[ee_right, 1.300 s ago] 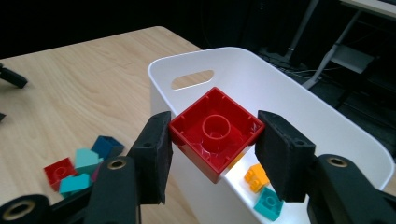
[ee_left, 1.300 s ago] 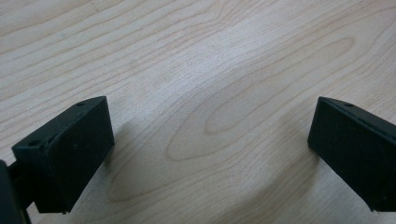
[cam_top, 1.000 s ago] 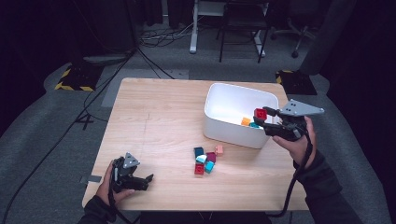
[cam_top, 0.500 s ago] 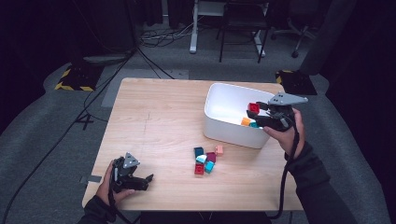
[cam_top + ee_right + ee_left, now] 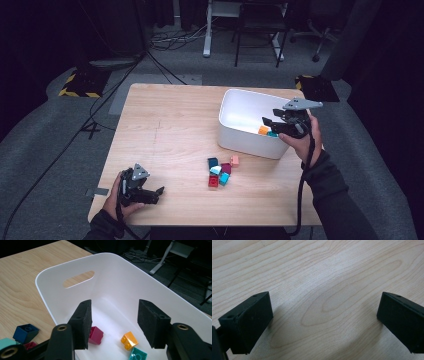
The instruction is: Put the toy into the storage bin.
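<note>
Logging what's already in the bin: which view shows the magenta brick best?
The right gripper view: the magenta brick lies on the bin floor, partly behind the right hand-held gripper. In the high view the bin wall and the gripper hide it. The left gripper view shows bare table.

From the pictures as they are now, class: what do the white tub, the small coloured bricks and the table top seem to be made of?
White tub: likely moulded plastic, smooth, slightly glossy, with a cut-out handle. Small coloured bricks: probably hard plastic, studded, solid colours. Table top: wood or wood-look laminate, pale and matt, with visible grain.
</note>
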Action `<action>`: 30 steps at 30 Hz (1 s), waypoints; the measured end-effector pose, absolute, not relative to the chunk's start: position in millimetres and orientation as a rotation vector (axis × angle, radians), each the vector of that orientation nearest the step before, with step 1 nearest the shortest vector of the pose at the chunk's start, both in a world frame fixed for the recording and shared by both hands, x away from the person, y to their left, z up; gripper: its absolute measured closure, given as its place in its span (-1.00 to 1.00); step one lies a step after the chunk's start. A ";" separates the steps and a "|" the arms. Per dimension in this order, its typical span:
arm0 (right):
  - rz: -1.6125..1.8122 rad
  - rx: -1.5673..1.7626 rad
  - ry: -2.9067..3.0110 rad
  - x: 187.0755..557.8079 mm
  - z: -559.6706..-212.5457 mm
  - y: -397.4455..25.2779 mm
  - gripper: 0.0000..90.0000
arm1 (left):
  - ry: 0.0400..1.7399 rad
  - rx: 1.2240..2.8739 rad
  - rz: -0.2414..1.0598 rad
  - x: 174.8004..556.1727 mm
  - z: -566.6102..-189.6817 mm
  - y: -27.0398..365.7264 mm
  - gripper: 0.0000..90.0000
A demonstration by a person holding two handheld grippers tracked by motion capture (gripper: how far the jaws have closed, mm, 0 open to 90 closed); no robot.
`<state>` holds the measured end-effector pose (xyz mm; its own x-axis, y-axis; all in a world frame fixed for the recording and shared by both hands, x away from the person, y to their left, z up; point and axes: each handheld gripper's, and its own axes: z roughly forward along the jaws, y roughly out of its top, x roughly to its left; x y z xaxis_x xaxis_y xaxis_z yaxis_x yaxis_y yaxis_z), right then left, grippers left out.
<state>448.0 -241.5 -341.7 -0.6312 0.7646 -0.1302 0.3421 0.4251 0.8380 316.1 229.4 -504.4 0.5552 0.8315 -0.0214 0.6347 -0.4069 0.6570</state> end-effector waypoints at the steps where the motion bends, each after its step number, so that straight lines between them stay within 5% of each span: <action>1: 1.120 0.933 2.182 447.3 -341.9 -241.3 0.03 | 1.172 2.172 0.413 316.1 -504.4 229.4 -0.99; 17: 1.270 0.803 2.198 404.4 -335.1 -246.3 0.00 | 1.172 2.172 0.413 316.1 -504.4 229.4 -0.99; 30: 1.314 0.698 2.258 367.0 -361.8 -238.0 0.00 | 1.172 2.172 0.412 316.1 -504.3 229.4 -0.99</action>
<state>367.0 -238.0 -361.8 -0.7787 0.6169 -0.1147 0.2049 0.4228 0.8828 316.1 229.4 -504.3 0.5555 0.8312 -0.0215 0.6348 -0.4072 0.6567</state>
